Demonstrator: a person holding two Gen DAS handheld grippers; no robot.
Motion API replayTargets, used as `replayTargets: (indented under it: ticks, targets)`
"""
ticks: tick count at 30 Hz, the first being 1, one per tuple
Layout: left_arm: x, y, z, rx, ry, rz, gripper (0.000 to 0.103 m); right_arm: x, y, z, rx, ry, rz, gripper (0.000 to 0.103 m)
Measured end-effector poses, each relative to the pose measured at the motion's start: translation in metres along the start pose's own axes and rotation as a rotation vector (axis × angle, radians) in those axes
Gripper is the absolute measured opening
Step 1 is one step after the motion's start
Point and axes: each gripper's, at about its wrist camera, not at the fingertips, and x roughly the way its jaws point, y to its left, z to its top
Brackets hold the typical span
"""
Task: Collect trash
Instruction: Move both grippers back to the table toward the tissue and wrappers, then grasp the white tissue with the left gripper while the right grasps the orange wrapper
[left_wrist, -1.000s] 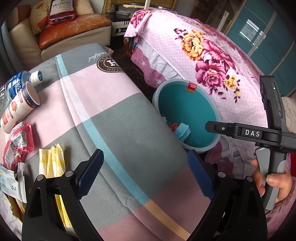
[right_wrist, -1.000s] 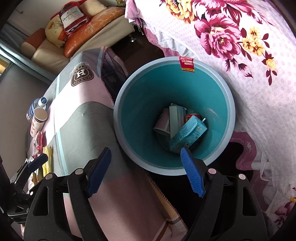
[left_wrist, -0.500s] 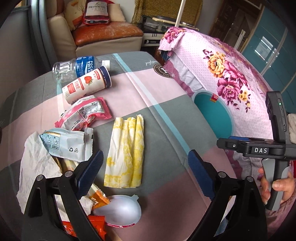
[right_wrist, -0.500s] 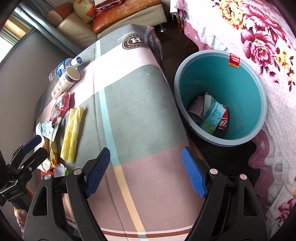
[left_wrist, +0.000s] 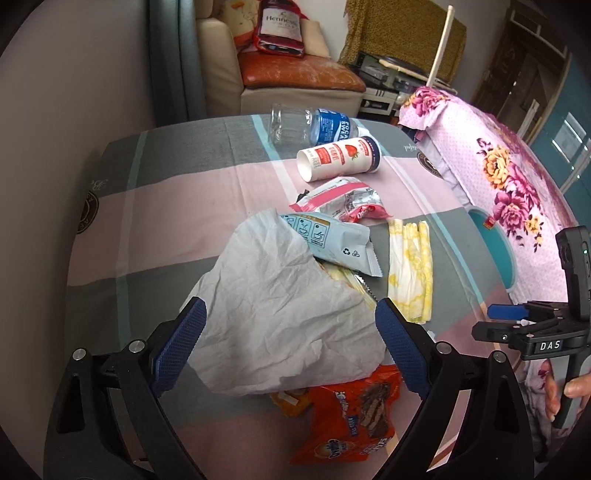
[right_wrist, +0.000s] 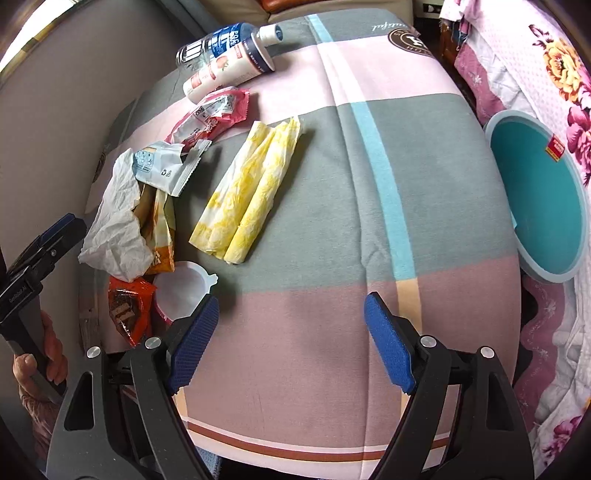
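Observation:
Trash lies on the checked tablecloth (left_wrist: 177, 192): a crumpled white tissue (left_wrist: 280, 314), a pale blue wrapper (left_wrist: 332, 243), a pink wrapper (left_wrist: 343, 201), a folded yellow napkin (left_wrist: 410, 273), an orange snack bag (left_wrist: 347, 424), a paper cup (left_wrist: 340, 158) and a clear bottle (left_wrist: 310, 127). My left gripper (left_wrist: 291, 347) is open, just above the tissue. My right gripper (right_wrist: 291, 339) is open and empty over the table's near edge, beside a white lid (right_wrist: 181, 290). The teal bin (right_wrist: 539, 195) stands at the table's right.
A bed with a pink floral cover (left_wrist: 498, 166) runs behind the bin. A sofa with an orange cushion (left_wrist: 295, 70) stands beyond the table. The yellow napkin (right_wrist: 247, 192) lies mid-table in the right wrist view. A grey wall is at the left.
Both grippers have swung left, away from the bin and over the table. The left one has come close above the crumpled tissue. Both stay open.

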Motion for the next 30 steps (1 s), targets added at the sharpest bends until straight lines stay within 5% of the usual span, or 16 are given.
replayTargets:
  ticks: [9, 16, 22, 30]
  targets:
    - [0.026, 0.024, -0.015, -0.086, 0.079, -0.109, 0.096, 0.017, 0.033, -0.004, -0.044, 0.052, 0.007, 0.077]
    - [0.038, 0.009, -0.024, -0.045, 0.076, -0.063, 0.094, 0.02, 0.042, -0.005, -0.046, 0.064, -0.003, 0.077]
    - [0.03, 0.016, -0.027, -0.063, 0.053, -0.071, 0.026, 0.016, 0.058, -0.003, -0.066, 0.039, 0.004, 0.077]
    - [0.006, 0.036, -0.027, -0.101, 0.001, -0.09, 0.022, 0.018, 0.11, -0.013, -0.155, 0.089, 0.1, 0.077]
